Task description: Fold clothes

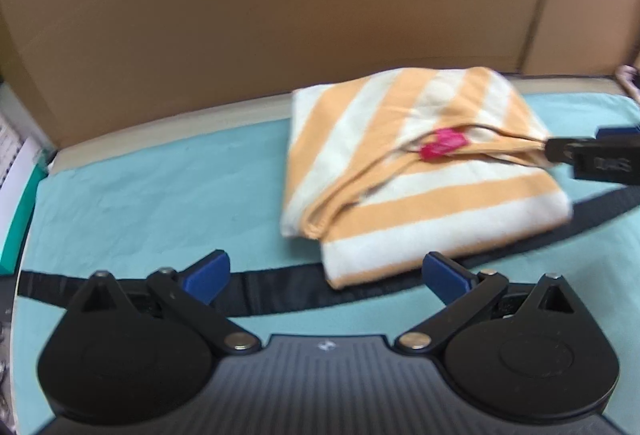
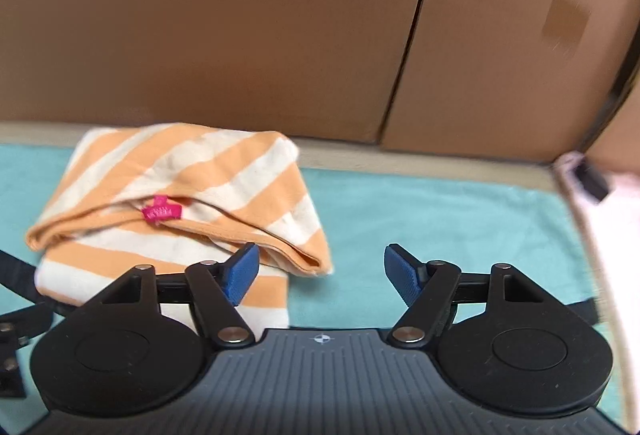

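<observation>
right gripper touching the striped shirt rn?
Cannot tell. In the right wrist view the open right gripper has its left finger overlapping the striped shirt, with no plain contact or gap. The left wrist view is blurred there.

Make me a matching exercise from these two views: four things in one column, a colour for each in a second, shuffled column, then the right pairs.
Things:
1. folded garment
2. sewn-in label
3. table cover
4. strap across the table

Colours:
A. teal
B. black
C. orange and cream stripes
D. pink

Pairs: 1-C, 2-D, 3-A, 4-B
</observation>
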Motion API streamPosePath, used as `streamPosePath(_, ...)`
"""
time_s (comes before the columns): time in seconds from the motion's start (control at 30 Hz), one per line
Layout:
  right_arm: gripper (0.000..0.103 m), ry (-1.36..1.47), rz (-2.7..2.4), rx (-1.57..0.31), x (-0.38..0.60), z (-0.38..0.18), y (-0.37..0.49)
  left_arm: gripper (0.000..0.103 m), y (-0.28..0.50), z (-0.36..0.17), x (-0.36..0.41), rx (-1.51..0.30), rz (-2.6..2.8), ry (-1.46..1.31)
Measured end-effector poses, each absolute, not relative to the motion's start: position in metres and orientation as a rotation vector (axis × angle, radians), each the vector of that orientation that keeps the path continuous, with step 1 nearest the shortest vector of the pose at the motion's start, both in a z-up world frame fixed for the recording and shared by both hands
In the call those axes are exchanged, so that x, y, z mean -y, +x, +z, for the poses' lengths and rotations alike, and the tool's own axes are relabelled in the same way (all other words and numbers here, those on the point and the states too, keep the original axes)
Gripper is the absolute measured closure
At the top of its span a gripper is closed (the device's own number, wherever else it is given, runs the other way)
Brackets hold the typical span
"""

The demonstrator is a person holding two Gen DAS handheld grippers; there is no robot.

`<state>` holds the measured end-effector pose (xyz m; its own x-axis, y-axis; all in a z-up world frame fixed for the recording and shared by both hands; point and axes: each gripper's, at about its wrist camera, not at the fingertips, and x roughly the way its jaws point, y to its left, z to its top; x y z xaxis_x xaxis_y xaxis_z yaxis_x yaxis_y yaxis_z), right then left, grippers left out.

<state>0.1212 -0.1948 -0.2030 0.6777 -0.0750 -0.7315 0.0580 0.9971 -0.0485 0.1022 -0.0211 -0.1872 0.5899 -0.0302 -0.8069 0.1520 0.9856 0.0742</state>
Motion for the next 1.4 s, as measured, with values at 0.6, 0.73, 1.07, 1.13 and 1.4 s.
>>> streamPosePath(0.6, 0.072, -0.051, 0.113, -0.906, 0.178, -0.213, 0.13, 0.001, 0.117, -0.183, 0.023, -0.938, -0.063, 0.128)
streamPosePath(0.73, 0.045, -0.108, 0.04, -0.847, 0.183, -0.198, 0.118, 0.001, 0.12, -0.179, 0.017, -0.932, -0.104, 0.115)
streamPosePath(1.07, 0.084, -0.072, -0.008, -0.818, 0.174, -0.202, 0.131, 0.001, 0.132, -0.178, 0.006, -0.922, -0.149, 0.139)
streamPosePath(1.13, 0.084, -0.049, -0.001, -0.889, 0.169, -0.217, 0.142, 0.001, 0.136, -0.181, 0.01, -0.921, -0.146, 0.18)
streamPosePath(1.4, 0.08, -0.139, 0.005, -0.802, 0.154, -0.195, 0.137, 0.001, 0.137, -0.19, 0.006, -0.935, -0.143, 0.209)
